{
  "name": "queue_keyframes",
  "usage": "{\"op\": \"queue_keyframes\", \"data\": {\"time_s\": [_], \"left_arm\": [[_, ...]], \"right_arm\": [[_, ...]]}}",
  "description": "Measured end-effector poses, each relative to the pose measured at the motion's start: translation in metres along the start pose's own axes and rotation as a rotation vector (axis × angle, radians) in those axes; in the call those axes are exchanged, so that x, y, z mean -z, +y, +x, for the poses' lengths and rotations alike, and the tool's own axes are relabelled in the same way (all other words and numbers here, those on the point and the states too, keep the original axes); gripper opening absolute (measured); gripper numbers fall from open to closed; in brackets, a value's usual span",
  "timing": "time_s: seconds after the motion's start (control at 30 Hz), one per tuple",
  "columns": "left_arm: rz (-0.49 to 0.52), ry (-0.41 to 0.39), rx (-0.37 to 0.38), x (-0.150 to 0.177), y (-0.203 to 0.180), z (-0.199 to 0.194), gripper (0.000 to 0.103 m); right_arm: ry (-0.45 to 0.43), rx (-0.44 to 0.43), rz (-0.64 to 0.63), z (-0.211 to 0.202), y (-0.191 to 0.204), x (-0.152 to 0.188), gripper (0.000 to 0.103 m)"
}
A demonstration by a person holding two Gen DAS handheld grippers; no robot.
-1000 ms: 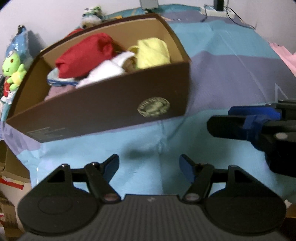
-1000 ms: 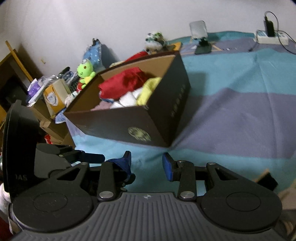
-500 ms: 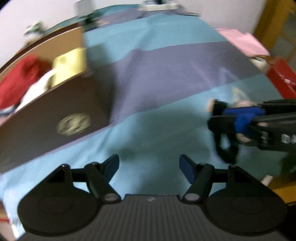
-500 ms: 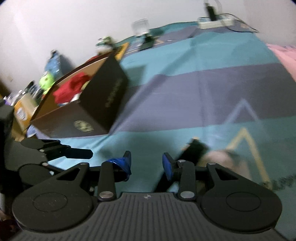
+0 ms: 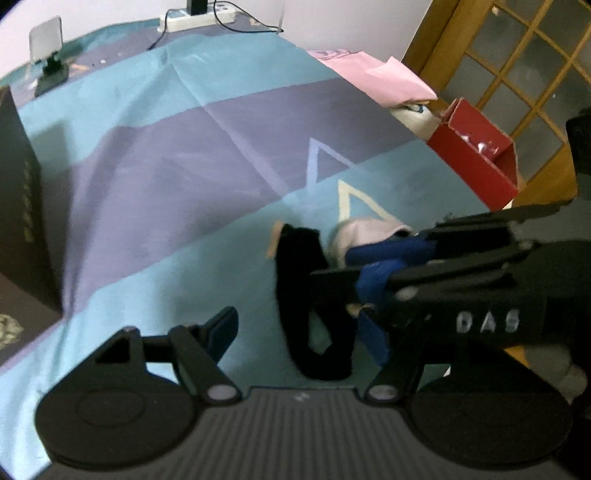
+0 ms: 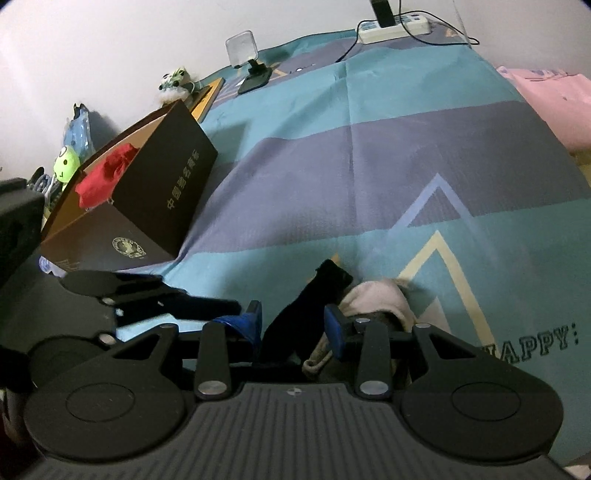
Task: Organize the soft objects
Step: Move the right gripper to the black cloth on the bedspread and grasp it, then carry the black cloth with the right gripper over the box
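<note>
A black sock (image 5: 303, 266) lies on the striped bed cover beside a pale pink soft item (image 5: 365, 229). My left gripper (image 5: 297, 328) hangs over the sock's near end. Its jaws are closing, with the sock between them and the pads clear of it. From the right, my right gripper (image 5: 369, 269) reaches in over the same spot. In the right wrist view the right gripper (image 6: 293, 326) straddles the black sock (image 6: 317, 295), narrowly open and not squeezing it. The pink item (image 6: 376, 299) lies just right of it. The brown box (image 6: 147, 206) at the left holds a red cloth (image 6: 103, 177).
A red carton (image 5: 476, 155) and a pink cloth (image 5: 373, 77) lie off the bed's right side, by a wooden lattice door (image 5: 517, 55). A power strip (image 6: 395, 26) and a phone stand (image 6: 251, 70) are at the far edge. A green plush (image 6: 66, 164) sits behind the box.
Both grippers swung right, away from the brown box, and came down over the black sock and the pink item. The box slid to the left edge of both views.
</note>
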State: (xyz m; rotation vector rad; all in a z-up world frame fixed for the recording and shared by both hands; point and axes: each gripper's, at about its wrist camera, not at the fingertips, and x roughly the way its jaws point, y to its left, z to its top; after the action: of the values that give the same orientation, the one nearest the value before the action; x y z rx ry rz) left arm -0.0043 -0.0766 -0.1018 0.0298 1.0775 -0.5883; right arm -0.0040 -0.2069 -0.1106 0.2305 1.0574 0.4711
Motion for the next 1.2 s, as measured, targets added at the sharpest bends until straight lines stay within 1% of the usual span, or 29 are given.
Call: {"op": "queue_keyframes", "data": {"time_s": [0.03,0.1,0.2,0.27,0.33,0.47,0.67,0.73,0.77,0.9,0.97,1.07,1.2], "left_arm": [[-0.007,0.001,0.014,0.0,0.0,0.003,0.059],[-0.019,0.021,0.03,0.0,0.001,0.009,0.051],[-0.053,0.029,0.052,0.001,0.007,0.014,0.039],[-0.056,0.016,0.041,0.004,0.01,0.013,0.004],[-0.063,0.012,0.023,0.005,0.013,0.013,0.002],[-0.094,0.004,0.021,0.008,0.022,0.009,0.001],[-0.112,-0.049,-0.016,0.012,0.039,-0.013,0.0],[-0.13,-0.062,-0.009,0.013,0.046,-0.021,0.0],[-0.137,-0.069,-0.003,0.014,0.049,-0.025,0.0],[-0.145,-0.109,0.025,0.02,0.057,-0.043,0.0],[-0.149,-0.123,0.013,0.021,0.061,-0.051,0.0],[-0.175,-0.151,0.013,0.026,0.076,-0.067,0.0],[-0.187,-0.216,-0.003,0.032,0.095,-0.102,0.0]], "right_arm": [[0.009,-0.004,-0.002,0.003,0.0,-0.002,0.02],[0.027,-0.001,-0.012,0.008,0.002,-0.005,0.02],[0.051,0.007,-0.039,0.016,0.006,-0.008,0.019],[0.064,0.014,-0.045,0.02,0.007,-0.01,0.019],[0.068,0.018,-0.059,0.023,0.009,-0.011,0.019],[0.088,0.023,-0.071,0.026,0.011,-0.014,0.02],[0.1,-0.017,0.019,0.026,0.006,-0.019,0.02],[0.109,-0.048,0.05,0.027,0.006,-0.02,0.02],[0.11,-0.06,0.063,0.028,0.008,-0.021,0.023],[0.105,-0.11,0.103,0.033,0.021,-0.026,0.023],[0.107,-0.137,0.125,0.036,0.029,-0.03,0.022],[0.105,-0.186,0.149,0.039,0.043,-0.035,0.022],[0.065,-0.261,0.14,0.038,0.072,-0.046,0.022]]}}
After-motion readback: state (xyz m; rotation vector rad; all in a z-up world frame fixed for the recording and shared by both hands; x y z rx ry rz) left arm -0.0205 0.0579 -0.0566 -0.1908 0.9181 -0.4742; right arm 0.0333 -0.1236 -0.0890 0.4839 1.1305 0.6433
